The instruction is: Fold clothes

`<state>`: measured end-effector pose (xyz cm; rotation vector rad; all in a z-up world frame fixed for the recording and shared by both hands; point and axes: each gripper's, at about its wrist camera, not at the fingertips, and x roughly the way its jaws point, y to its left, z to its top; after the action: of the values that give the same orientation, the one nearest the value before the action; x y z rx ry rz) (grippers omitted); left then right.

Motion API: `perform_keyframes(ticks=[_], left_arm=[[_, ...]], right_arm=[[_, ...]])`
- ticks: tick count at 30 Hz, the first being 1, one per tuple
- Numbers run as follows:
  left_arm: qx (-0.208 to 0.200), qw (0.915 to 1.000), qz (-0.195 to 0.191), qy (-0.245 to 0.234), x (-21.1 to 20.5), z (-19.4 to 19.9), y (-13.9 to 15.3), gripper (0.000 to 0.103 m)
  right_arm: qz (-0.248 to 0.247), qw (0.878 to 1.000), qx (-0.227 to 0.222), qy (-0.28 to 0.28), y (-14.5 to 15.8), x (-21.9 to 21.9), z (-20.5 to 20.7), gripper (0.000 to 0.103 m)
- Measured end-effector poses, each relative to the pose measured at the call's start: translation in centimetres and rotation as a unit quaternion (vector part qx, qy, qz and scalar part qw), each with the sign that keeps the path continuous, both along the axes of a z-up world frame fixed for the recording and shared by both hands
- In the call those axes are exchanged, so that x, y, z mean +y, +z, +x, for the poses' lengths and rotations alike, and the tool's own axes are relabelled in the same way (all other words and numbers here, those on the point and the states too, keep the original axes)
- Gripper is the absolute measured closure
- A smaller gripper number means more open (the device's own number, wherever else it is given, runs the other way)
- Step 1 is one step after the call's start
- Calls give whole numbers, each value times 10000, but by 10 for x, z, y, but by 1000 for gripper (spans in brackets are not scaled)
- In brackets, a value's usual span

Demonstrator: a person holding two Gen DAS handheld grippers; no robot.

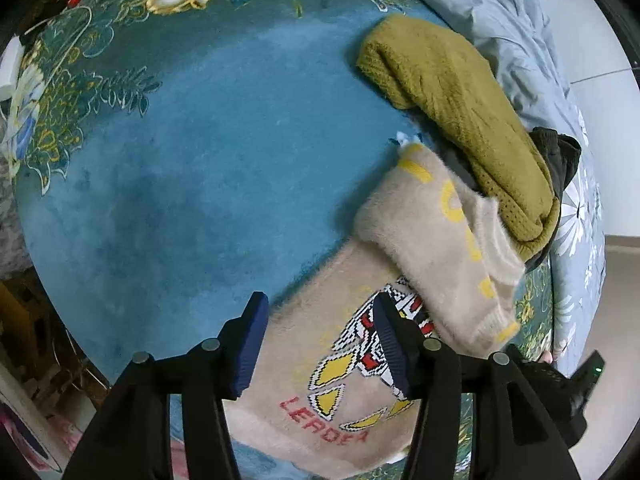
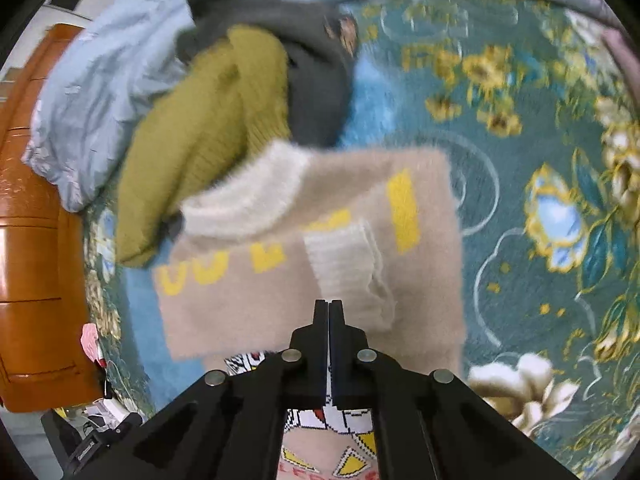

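Note:
A fuzzy beige sweater (image 1: 332,360) with a yellow, red and black graphic and the word LEADER lies on the teal blanket. Its upper part with yellow letters (image 2: 320,240) is folded over, and a white ribbed cuff (image 2: 340,260) rests on top. My left gripper (image 1: 320,344) hovers open above the graphic, one finger over the sweater's edge, the other over the print. My right gripper (image 2: 329,312) is shut, its tips at the cuff's lower edge; no fabric shows between the fingers. The right wrist view is blurred.
An olive knit sweater (image 1: 452,112) and a dark grey garment (image 2: 316,80) are piled just beyond the beige one. A pale blue duvet (image 1: 500,12) is bunched at the bed's side. A wooden cabinet (image 2: 32,240) stands beside the bed. Open teal blanket (image 1: 200,160) spreads to the left.

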<state>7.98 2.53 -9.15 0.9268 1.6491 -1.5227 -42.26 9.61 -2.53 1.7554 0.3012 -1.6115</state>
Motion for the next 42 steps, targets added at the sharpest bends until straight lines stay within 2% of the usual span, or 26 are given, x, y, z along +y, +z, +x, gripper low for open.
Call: perform_keyframes(ticks=[2,6,8,11,13,16,17,18,19,20,24,26,30,33,35,42], left_arm=[[-3,10000,-11,18,2,2,0,48],[27,9999,-3,149,8,11,-2,48],[21,9997,-97,224,10,16,-1,48],[-8,9993,-261,257,13,20,4,48],[-16,9992,-287,273,15,21,6,45],[-100,9987,-102,490,18,22,1,45],[-593,9923,-16,1092,20,23,-2,45],[-571,9919,51,1137,22,24,-3,45],[-553,9918,90,1147,24,23,-4,45],[-540,9918,127,1152,27,22,-5,45],[-646,9932,143,959,28,17,-3,45],[-707,9931,119,927,26,16,-2,45],[-742,9926,112,957,24,17,0,45],[-793,9924,140,929,22,15,-1,45],[-808,9924,171,911,22,12,-2,45],[-793,9933,207,811,28,2,-1,45]], right_arm=[[-52,9998,166,14,9,5,-8,102],[176,9995,181,-172,1,25,-30,102],[239,9989,38,-396,-5,36,-37,102],[-89,9967,-501,-639,-14,47,-41,100],[-274,9964,-602,-536,-13,44,-38,98],[-458,9952,-753,-415,-14,36,-33,97],[-455,9948,-805,-437,-18,35,-33,87],[-451,9942,-865,-460,-21,33,-32,78],[-445,9932,-962,-489,-26,32,-31,60],[-433,9923,-1047,-510,-32,30,-30,55],[-338,9911,-1210,-447,-53,18,-26,55],[-258,9919,-1133,-507,-60,12,-27,55],[-322,9857,-1355,-944,-73,12,-35,56],[-291,9882,-1261,-822,-74,7,-34,67],[-233,9901,-1225,-645,-75,3,-31,86],[-434,9942,-952,-258,-55,4,-25,94]])
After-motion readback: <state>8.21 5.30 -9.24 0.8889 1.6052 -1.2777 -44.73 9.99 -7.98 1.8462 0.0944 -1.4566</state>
